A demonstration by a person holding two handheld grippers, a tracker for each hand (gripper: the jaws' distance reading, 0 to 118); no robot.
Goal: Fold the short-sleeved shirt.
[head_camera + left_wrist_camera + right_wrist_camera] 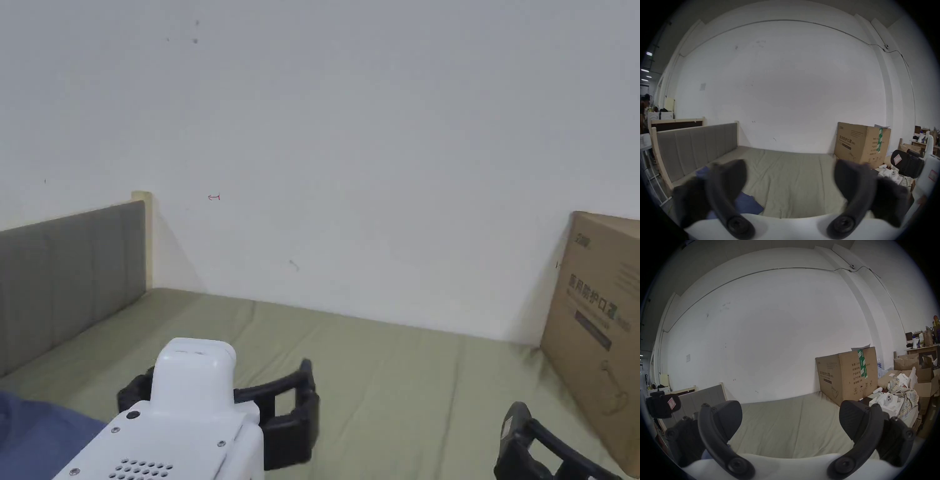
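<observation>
Bed point(400, 375): olive sheet, bare across middle, grey headboard point(69, 281) at 9 o'clock. Cardboard box point(600, 337) at 3 o'clock, standing on bed edge. Shirt point(37, 437): blue, lying at 7 o'clock on bed, below left claw point(219, 400). Left claw spread, holding nothing. Right claw point(790, 420) spread, holding nothing. Judgement: task at opening step, shirt not yet gripped. Next move: lower both claws toward 7 o'clock, pinch shirt, spread flat.
</observation>
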